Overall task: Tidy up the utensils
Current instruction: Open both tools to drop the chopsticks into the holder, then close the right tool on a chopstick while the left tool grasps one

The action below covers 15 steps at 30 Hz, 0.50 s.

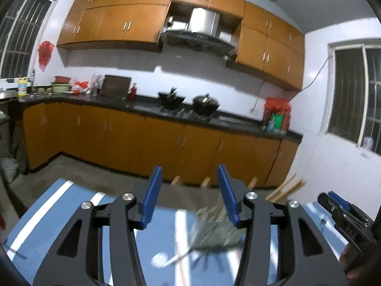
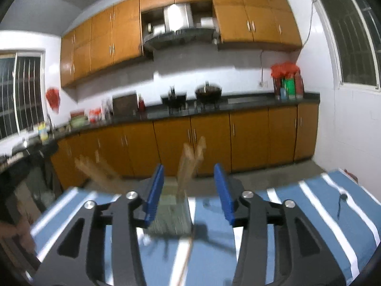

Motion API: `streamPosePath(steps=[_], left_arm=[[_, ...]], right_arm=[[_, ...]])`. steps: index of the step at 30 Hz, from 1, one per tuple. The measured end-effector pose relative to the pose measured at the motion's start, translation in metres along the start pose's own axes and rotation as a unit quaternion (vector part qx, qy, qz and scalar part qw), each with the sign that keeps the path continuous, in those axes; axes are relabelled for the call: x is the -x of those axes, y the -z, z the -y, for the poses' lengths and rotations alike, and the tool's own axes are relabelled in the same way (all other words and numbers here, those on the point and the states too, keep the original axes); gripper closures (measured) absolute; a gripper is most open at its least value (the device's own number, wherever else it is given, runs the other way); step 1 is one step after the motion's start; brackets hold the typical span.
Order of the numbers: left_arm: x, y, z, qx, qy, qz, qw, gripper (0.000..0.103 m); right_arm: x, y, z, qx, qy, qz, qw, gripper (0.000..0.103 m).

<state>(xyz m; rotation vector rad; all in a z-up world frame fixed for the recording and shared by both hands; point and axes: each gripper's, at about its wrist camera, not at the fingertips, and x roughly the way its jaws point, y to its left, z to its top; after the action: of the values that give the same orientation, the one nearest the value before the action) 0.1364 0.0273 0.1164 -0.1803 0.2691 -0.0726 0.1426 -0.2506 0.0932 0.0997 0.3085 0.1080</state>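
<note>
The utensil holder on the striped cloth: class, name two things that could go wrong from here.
1. The mesh utensil holder is light and top-heavy with tall chopsticks; a nudge from the right gripper could tip it.
2. A loose chopstick and spoon lie flat on the cloth; open jaws may slip.

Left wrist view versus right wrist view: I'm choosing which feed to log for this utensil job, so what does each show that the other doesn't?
Only the left wrist view shows the right gripper at its edge and a white spoon lying on the striped cloth.

Only the right wrist view shows a small dark object on the cloth's far right.

Both show the mesh utensil holder with wooden chopsticks, blurred, and open blue jaws holding nothing.
</note>
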Motion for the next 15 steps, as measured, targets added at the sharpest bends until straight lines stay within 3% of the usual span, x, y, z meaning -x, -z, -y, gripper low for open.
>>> streamPosePath(steps=[4, 7, 10, 15], left_arm=[[-0.002, 0.039, -0.016, -0.007, -0.027, -0.065, 0.9975, 0.05], [-0.009, 0.072, -0.025, -0.008, -0.038, -0.123, 0.9917, 0.05], [-0.015, 0.102, -0.03, -0.008, -0.045, -0.175, 0.9836, 0.05], [-0.019, 0.135, -0.035, 0.002, -0.045, -0.228, 0.9727, 0.05]], right_arm=[[-0.013, 0.053, 0.008, -0.009, 0.002, -0.09, 0.996, 0.057], [-0.025, 0.099, 0.011, -0.028, 0.004, -0.167, 0.986, 0.057], [-0.029, 0.127, 0.008, -0.038, -0.001, -0.208, 0.977, 0.058], [-0.034, 0.158, -0.008, -0.035, -0.019, -0.252, 0.967, 0.065]])
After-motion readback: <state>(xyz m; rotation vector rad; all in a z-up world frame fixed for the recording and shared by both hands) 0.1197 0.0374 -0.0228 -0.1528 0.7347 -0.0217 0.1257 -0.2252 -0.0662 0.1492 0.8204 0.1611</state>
